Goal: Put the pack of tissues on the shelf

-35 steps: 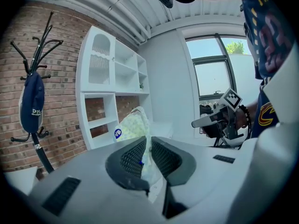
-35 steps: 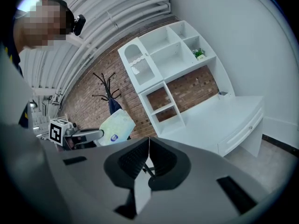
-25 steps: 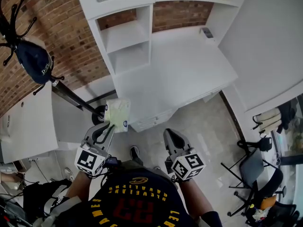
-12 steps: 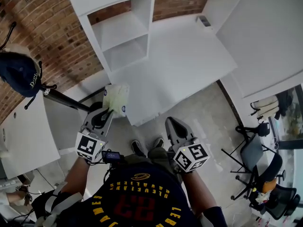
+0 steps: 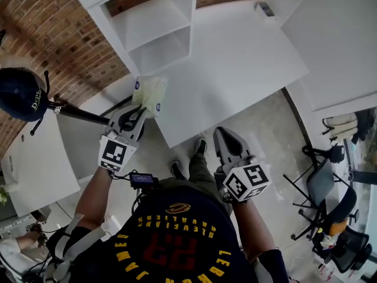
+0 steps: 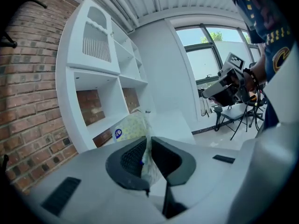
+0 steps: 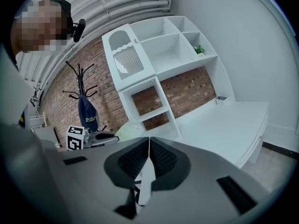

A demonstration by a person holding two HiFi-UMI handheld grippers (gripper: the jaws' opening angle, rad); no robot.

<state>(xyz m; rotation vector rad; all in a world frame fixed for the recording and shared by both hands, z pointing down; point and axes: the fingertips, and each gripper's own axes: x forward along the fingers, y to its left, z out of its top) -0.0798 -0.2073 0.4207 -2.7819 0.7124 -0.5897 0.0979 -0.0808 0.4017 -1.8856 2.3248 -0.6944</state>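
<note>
The pack of tissues [image 5: 150, 94] is pale yellow-green plastic with a small blue round logo. My left gripper [image 5: 141, 106] is shut on its near edge and holds it in the air at the left front corner of the white desk [image 5: 235, 63]. In the left gripper view the pack [image 6: 133, 127] sticks out past the jaws towards the white shelf unit [image 6: 100, 78]. The shelf compartments [image 5: 154, 33] lie just beyond the pack and hold nothing. My right gripper [image 5: 227, 143] hangs over the floor, shut and holding nothing; in its own view the jaws [image 7: 148, 148] meet.
A brick wall [image 5: 53, 34] runs behind the shelf unit. A coat stand [image 5: 76, 114] with a dark blue cap [image 5: 20, 93] is at the left. A small box [image 5: 265, 9] sits at the desk's far end. Office chairs [image 5: 330, 199] stand at the right.
The person has stepped closer to the desk. My left gripper has carried the pack forward and up towards the shelf unit. The right gripper has kept its place beside the body.
</note>
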